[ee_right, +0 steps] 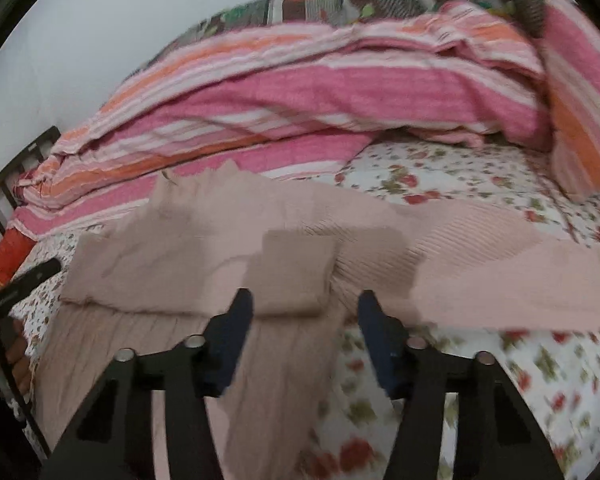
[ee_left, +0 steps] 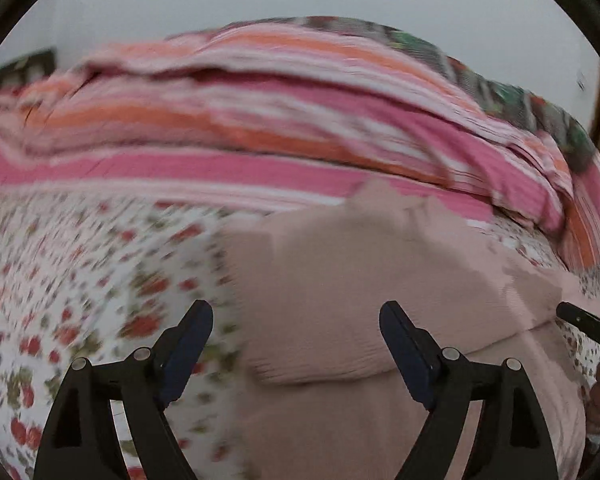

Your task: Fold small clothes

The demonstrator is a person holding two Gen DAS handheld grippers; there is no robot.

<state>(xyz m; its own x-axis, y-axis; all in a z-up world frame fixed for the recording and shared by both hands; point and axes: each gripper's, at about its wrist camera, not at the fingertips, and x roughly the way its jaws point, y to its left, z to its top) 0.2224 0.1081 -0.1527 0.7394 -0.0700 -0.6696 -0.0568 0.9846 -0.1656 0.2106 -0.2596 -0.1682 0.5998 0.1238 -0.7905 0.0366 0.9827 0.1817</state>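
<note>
A pale pink ribbed knit garment point(ee_left: 340, 300) lies on the floral bedsheet point(ee_left: 80, 280), partly folded, with a sleeve laid across its body. My left gripper point(ee_left: 296, 320) is open and empty, hovering just above the garment's left part. In the right wrist view the same garment point(ee_right: 204, 248) spreads across the sheet, one sleeve point(ee_right: 500, 280) stretched out to the right. My right gripper point(ee_right: 304, 308) is open and empty above a folded cuff point(ee_right: 296, 272). The other gripper's black tip point(ee_right: 32, 276) shows at the far left.
A bunched pink, orange and white striped blanket point(ee_right: 300, 92) lies along the back of the bed. A patterned cover point(ee_right: 340, 0) sits behind it against a pale wall. A dark bed rail point(ee_right: 4, 184) stands at the left. The floral sheet point(ee_right: 500, 380) shows at the right.
</note>
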